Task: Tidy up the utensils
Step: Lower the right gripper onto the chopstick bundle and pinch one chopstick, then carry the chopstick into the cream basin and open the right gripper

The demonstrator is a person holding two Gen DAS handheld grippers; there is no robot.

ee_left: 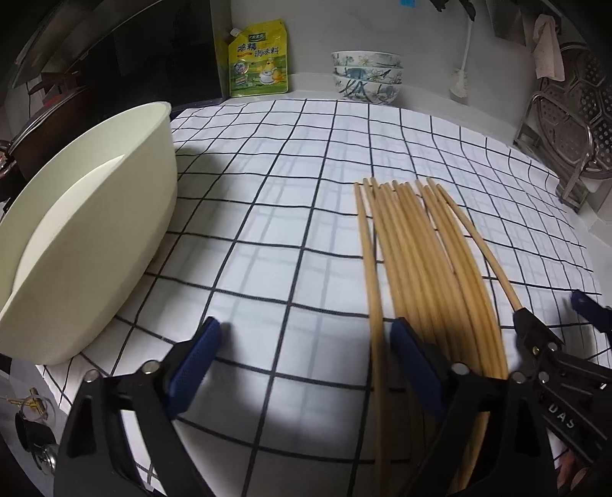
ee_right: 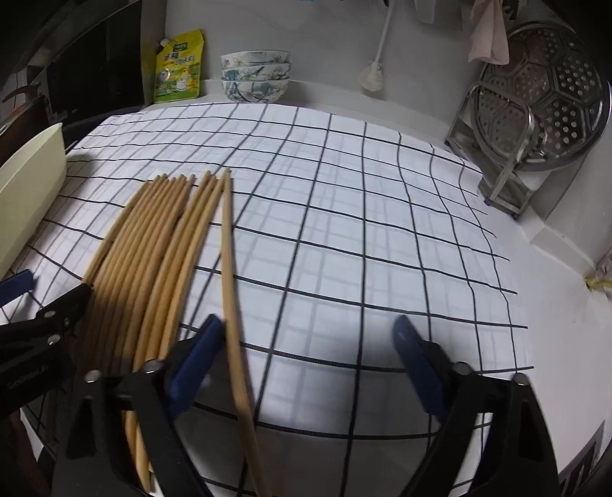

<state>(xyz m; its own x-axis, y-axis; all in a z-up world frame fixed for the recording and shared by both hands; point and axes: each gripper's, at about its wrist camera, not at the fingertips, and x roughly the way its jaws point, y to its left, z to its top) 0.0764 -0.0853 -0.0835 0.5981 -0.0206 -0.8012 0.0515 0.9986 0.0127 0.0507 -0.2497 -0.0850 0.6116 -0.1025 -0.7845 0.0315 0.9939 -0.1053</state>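
1. A bundle of pale wooden chopsticks [ee_left: 413, 244] lies on a white cloth with a black grid pattern [ee_left: 290, 214] that covers the counter. The sticks run side by side, roughly parallel, with their thin tips pointing toward the back wall.
2. The left gripper [ee_left: 306, 344], black with blue pads, hovers over the cloth with its jaws spread. Its right finger [ee_left: 411, 351] sits among the near ends of the chopsticks, with one stick on its inner side and the rest on its outer side. Nothing is pinched between the pads.
3. The right gripper [ee_right: 311, 340], of the same black-and-blue make, also has its jaws apart. Its left finger [ee_right: 199, 351] stands just beside the outermost chopstick [ee_right: 231, 275], which lies inside the gap while the rest of the bundle lies outside it. The pads press on nothing.
4. In the left wrist view the right gripper shows at the right edge, close to the far side of the bundle, so the two grippers flank the sticks.
5. A cream-coloured oval plastic container [ee_left: 95, 229] stands on the cloth at the left, well apart from the chopsticks.
6. Along the back wall stand a yellow-green seasoning pouch [ee_left: 260, 61], a stack of three white ceramic bowls with blue-green floral patterns [ee_left: 367, 76] and a white dish brush [ee_left: 461, 82].
7. A perforated steel steamer plate [ee_right: 547, 99] leans upright in a metal rack [ee_right: 497, 160] at the right, with a pink rag [ee_right: 485, 34] hanging above.
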